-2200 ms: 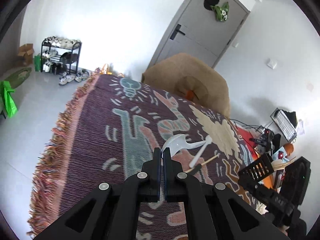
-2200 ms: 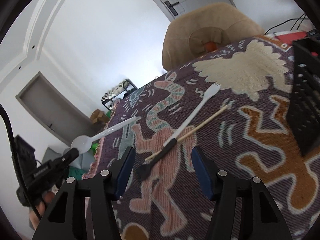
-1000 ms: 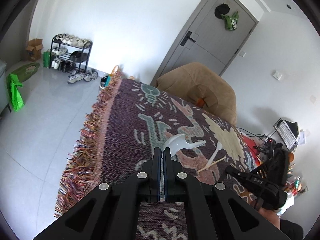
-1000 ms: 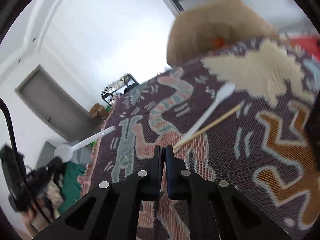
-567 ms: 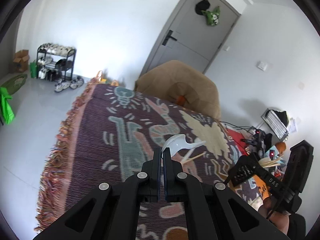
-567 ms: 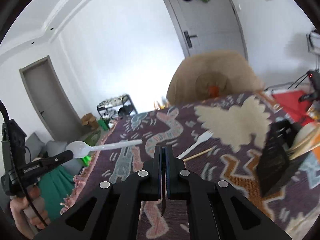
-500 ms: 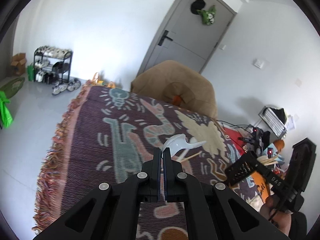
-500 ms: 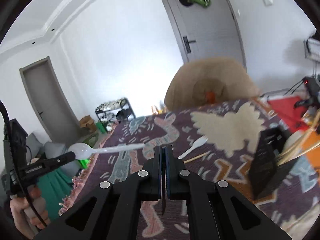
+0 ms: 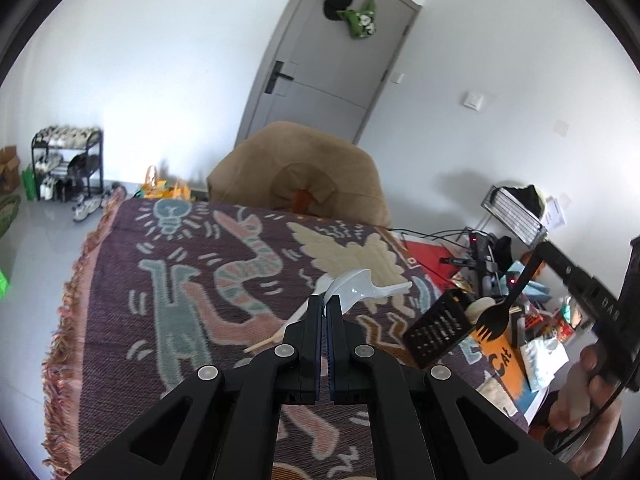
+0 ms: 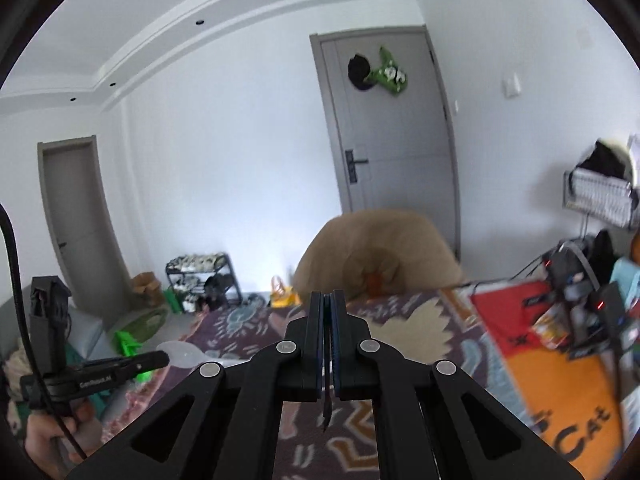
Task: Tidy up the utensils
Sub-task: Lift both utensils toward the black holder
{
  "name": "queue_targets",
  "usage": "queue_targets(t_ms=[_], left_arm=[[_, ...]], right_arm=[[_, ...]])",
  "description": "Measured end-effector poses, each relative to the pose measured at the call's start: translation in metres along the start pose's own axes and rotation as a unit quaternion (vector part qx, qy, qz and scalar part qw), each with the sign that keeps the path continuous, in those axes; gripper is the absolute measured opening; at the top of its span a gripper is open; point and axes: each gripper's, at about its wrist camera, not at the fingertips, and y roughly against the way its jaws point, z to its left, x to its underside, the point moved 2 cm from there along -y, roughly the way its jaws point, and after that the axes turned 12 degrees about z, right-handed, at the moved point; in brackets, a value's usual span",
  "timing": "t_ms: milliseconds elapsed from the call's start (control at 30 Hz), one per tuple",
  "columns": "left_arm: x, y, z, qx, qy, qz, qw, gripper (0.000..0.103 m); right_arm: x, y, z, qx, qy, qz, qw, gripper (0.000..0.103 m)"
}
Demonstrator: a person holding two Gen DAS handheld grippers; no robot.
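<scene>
L gripper (image 9: pixel 325 312) jaws shut on white spoon (image 9: pixel 360 286), bowl sticking out just past the tips. R gripper (image 10: pixel 328 312) jaws shut on black fork (image 9: pixel 505 308) (tines hang over black caddy (image 9: pixel 438 328)). White fork (image 9: pixel 298 312) + chopstick (image 9: pixel 266 342) lie on rug-covered surface (image 9: pixel 160 280) below L jaws.

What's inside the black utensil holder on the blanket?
In the black utensil holder, a pale rounded utensil end and thin wooden sticks poke out the top. Its perforated wall hides the lower parts, so the count is unclear.
</scene>
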Motion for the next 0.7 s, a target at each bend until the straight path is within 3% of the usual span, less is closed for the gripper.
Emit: queue_targets(t_ms=[400,700], left_arm=[[-0.015,-0.015,-0.056,0.005,-0.060,0.010,0.9982,0.001],[-0.015,-0.035,-0.076,0.004,-0.077,0.025,0.9967,0.001]], right_arm=[[-0.014,0.009,-0.035,0.062,0.005,-0.023,0.998,0.005],[-0.014,-0.005,-0.062,0.071,-0.009,-0.022,0.997,0.005]])
